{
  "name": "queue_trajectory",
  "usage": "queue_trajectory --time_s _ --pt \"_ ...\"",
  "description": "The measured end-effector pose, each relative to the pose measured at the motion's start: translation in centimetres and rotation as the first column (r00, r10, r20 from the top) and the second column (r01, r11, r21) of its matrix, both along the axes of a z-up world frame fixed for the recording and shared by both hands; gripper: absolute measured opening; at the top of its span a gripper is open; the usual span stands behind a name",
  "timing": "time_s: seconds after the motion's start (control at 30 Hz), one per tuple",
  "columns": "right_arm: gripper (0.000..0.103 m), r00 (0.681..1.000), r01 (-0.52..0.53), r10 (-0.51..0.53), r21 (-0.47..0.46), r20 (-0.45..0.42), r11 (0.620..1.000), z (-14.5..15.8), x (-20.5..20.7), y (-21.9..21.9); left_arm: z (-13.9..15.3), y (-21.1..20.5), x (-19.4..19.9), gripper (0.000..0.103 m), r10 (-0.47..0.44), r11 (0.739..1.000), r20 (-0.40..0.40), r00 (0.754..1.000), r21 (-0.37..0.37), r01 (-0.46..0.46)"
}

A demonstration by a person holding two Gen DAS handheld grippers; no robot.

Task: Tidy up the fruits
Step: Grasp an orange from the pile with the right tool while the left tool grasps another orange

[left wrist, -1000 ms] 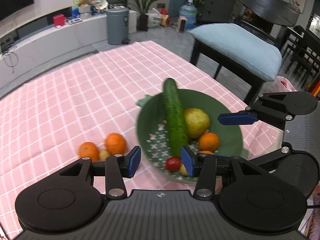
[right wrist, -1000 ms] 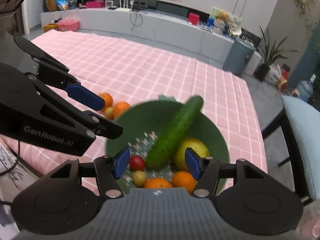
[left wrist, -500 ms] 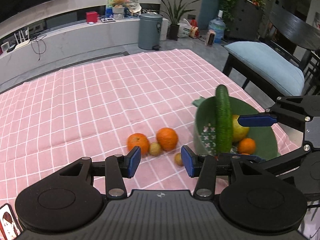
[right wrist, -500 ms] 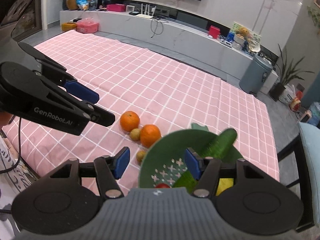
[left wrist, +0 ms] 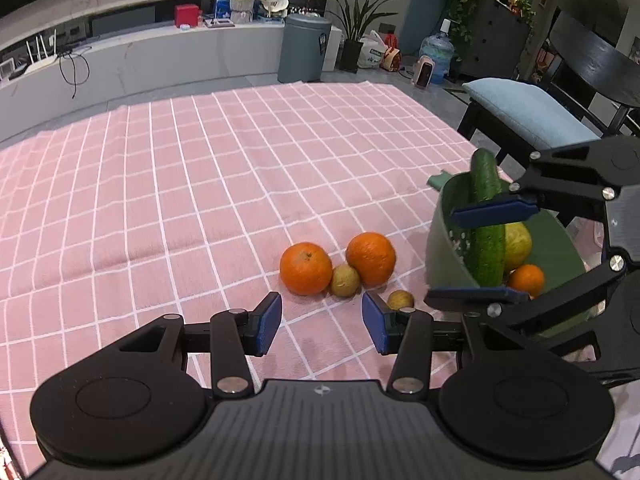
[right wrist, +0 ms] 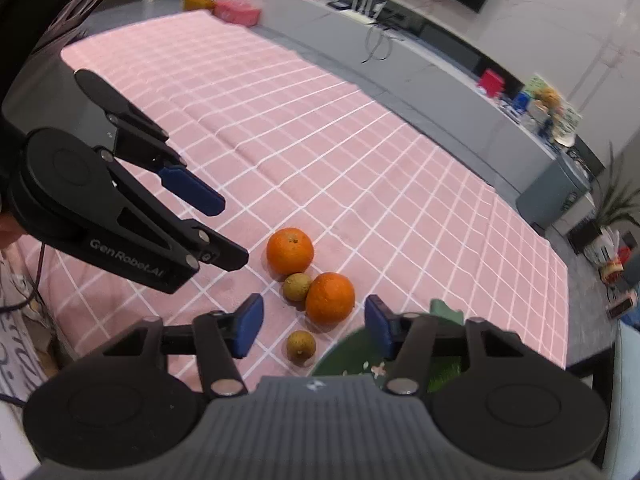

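1. On my right wrist view, the left tongs (right wrist: 218, 236) come in from the left edge of the frame, and the lower arm carries white lettering that reads "GenRobot.AI". Their blue pads stand apart with nothing between them.
2. On my left wrist view the same left tongs (left wrist: 320, 322) sit at the bottom centre, open and empty, pointing at the loose fruit on the table (left wrist: 160, 200) with its pink checked cloth.
3. Just beyond the pads, centre of the frame: an orange (left wrist: 306, 268), a small brown-yellow fruit (left wrist: 345, 280) touching it, and a second orange (left wrist: 371, 258) touching that one on its right.
4. A second small fruit (left wrist: 400, 300) lies alone just past the right pad, beside the green bowl (left wrist: 444, 256).
5. The bowl sits at the right of the frame near the table edge. It holds a cucumber (left wrist: 485, 224) leaning upright against the rim, a yellow-green fruit (left wrist: 518, 244) and a small orange (left wrist: 526, 280).
6. The right tongs (left wrist: 480, 254) enter from the right edge and hover at the bowl, one pad above the rim and one below it. The gap is wide and they grip nothing.
7. On the right wrist view, the right tongs (right wrist: 314, 328) are open at the bottom centre over the nearer orange (right wrist: 330, 298) and the lone small fruit (right wrist: 301, 344).
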State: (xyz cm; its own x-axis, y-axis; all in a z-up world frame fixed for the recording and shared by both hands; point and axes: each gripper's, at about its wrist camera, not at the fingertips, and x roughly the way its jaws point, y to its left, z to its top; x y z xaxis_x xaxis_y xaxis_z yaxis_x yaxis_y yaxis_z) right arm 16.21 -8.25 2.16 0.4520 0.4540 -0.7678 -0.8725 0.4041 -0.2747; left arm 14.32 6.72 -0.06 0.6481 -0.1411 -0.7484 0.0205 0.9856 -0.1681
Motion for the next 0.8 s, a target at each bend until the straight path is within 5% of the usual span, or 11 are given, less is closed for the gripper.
queue_trajectory --time_s 0.53,0.8 --pt "0.044 0.989 -0.151 0.147 -0.244 -0.033 0.958 -4.7 4.6 4.4 -3.8 1.8 3.9 0.055 -0.018 0.997 -0.038 0.999 -0.077 0.015" --pt "0.044 0.985 -0.171 0.165 -0.269 -0.047 0.948 -5.8 5.1 5.1 -4.6 2.2 5.1 0.055 -0.017 0.991 -0.052 0.999 -0.130 0.010"
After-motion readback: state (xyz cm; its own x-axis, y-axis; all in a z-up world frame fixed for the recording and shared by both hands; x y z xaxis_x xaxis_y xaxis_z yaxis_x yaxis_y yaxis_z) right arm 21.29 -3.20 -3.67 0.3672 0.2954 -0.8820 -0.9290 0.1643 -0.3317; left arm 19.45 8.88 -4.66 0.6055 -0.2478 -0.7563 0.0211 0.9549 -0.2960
